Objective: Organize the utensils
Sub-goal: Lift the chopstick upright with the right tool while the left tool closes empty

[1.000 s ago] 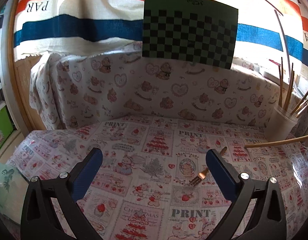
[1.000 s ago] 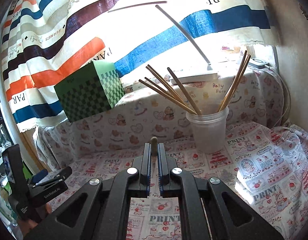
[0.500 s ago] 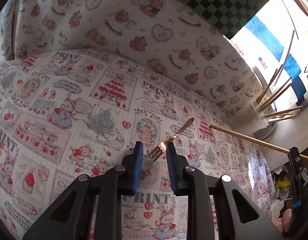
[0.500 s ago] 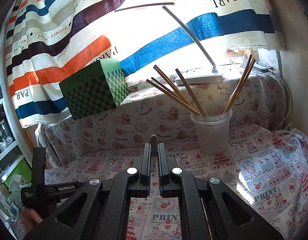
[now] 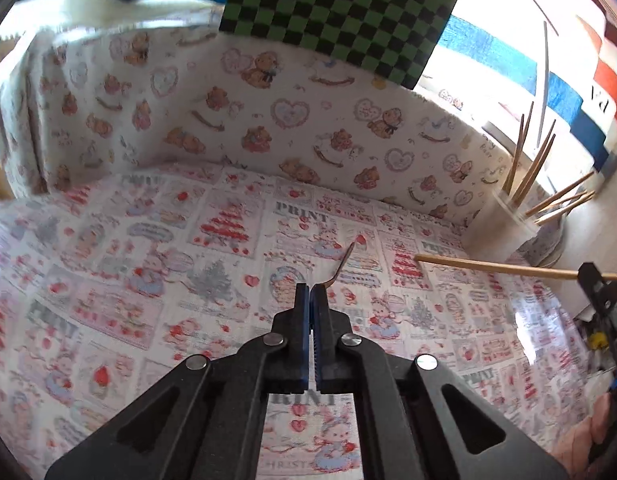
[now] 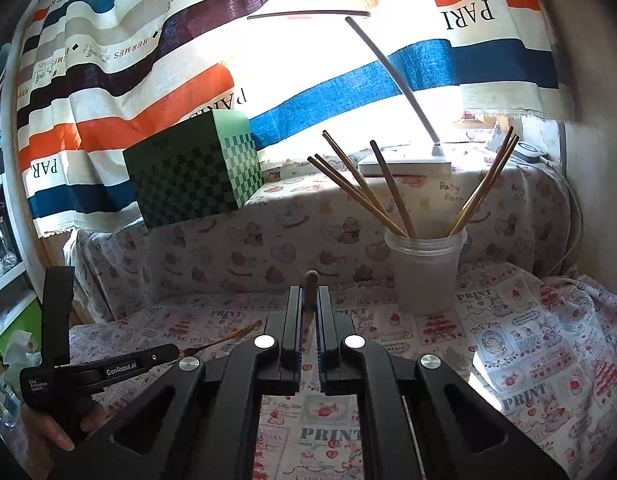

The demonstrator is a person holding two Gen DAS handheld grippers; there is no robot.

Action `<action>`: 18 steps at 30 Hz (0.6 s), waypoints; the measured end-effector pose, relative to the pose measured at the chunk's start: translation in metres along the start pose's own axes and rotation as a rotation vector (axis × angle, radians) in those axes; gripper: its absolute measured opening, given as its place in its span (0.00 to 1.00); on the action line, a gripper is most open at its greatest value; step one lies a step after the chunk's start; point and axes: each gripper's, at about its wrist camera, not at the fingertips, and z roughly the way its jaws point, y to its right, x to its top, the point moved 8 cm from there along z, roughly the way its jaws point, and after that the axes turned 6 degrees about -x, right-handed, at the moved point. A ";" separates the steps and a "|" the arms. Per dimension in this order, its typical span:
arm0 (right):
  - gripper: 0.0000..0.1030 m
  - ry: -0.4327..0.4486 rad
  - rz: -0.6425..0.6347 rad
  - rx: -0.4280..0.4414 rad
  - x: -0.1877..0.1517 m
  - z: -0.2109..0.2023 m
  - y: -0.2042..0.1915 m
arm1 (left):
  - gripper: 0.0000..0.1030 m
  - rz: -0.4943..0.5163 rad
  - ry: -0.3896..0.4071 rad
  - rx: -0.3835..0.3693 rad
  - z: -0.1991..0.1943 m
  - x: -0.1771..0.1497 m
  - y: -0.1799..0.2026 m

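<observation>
Chopsticks (image 6: 364,192) — upright in cup (image 6: 426,276)

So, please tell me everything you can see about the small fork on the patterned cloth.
The fork is small, thin and metal, copper-gold in colour. Its tine end sits between the pads of the left claw, whose jaws have just closed on it, so the tines are hidden. The slim curved handle points away from the claw toward the back of the printed tablecloth. Whether the handle tip touches the cloth cannot be told. In the right wrist view it shows as a thin golden line.

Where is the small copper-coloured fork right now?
In the left wrist view, the copper-coloured fork sits mid-frame, tines pinched in the left gripper, handle over the printed tablecloth.
</observation>
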 end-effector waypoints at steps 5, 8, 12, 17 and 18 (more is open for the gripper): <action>0.06 -0.006 -0.006 -0.002 0.000 0.001 -0.001 | 0.01 0.194 0.069 0.183 -0.038 -0.001 0.004; 0.06 -0.010 -0.004 0.004 -0.001 0.001 -0.001 | 0.01 0.166 0.090 0.207 -0.055 0.004 -0.004; 0.06 -0.009 -0.004 0.005 -0.001 -0.001 -0.001 | 0.01 0.194 0.162 0.186 -0.086 0.024 0.006; 0.06 0.005 0.003 0.000 0.002 -0.005 0.002 | 0.01 0.273 0.114 0.186 -0.095 0.038 0.028; 0.06 0.003 0.008 0.000 0.002 -0.005 0.003 | 0.01 0.314 0.083 0.215 -0.092 0.038 0.034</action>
